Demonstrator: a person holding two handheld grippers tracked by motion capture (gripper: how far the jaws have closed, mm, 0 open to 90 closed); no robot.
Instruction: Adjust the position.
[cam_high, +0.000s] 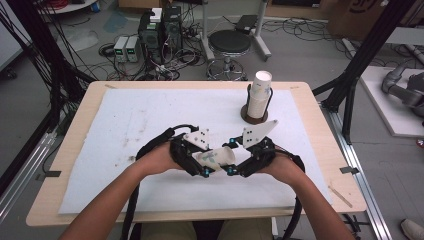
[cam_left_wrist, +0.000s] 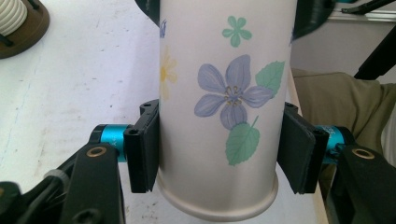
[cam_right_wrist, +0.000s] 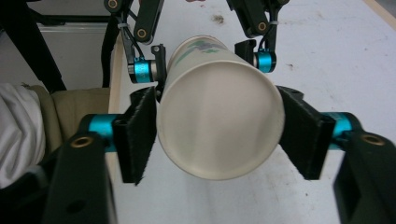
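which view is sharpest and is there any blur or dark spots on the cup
Left gripper view: flowered paper cup crisp and evenly lit. Right gripper view: cup sharp, near pads soft and dark. High view: cup small and washed out; table bright.

I can't read any text from here. The paper cup (cam_left_wrist: 224, 116) carries only printed flowers and leaves, with no words, brand or number on it. The cardboard box (cam_high: 360, 12) at the far right of the floor has dark marks on its side, but they are too small and cut off to make out.
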